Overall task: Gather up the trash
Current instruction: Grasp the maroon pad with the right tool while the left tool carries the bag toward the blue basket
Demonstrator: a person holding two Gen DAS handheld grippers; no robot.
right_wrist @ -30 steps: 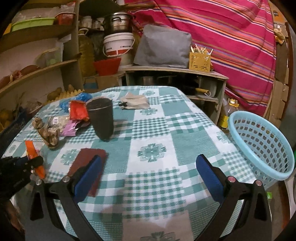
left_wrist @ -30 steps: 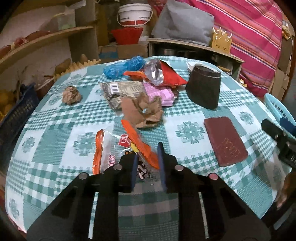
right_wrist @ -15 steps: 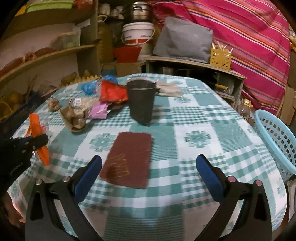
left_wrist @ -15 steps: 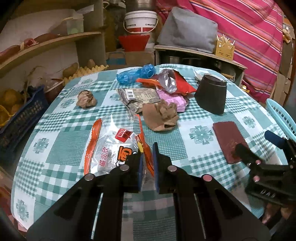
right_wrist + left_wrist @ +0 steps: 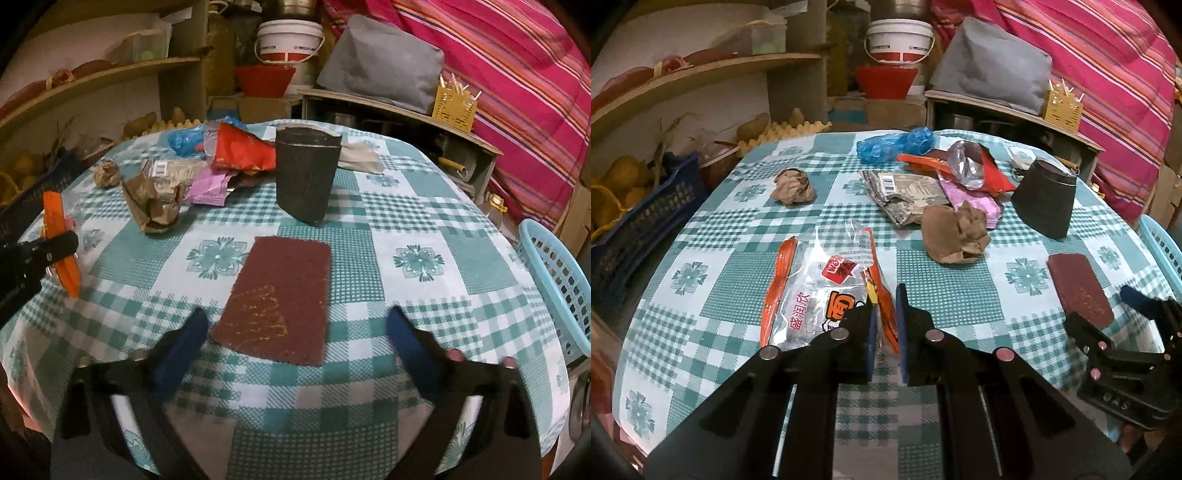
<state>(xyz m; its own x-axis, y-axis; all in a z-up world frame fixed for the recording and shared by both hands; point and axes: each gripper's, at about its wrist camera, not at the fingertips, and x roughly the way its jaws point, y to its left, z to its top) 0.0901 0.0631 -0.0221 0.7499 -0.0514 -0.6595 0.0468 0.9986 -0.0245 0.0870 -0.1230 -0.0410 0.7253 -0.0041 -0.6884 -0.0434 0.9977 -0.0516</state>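
The left gripper [image 5: 884,317] has its two blue-padded fingers pinched together on the orange edge of a clear, crinkly plastic wrapper [image 5: 820,291] with orange side strips and red print, which hangs from the grip over the near part of the checked teal-and-white tablecloth [image 5: 945,295]. The right gripper [image 5: 295,332] points down at a flat, rough maroon scouring pad [image 5: 280,299], a rectangle lying just ahead of its tips; its jaws are closing, the pad's near edge lies between them, and the pads are not yet on it. Behind the pad stands a dark, tapered cup [image 5: 306,173], upright. Left of it lies a heap of litter: one red foil bag [image 5: 240,151], one pink wrapper [image 5: 210,186], one grey printed packet [image 5: 905,192], one blue plastic bag [image 5: 894,144], and two crumpled brown paper balls, one near [image 5: 955,236] and one apart at the far left [image 5: 792,186]. A pale blue perforated plastic basket [image 5: 554,280] sits beyond the table's right edge.
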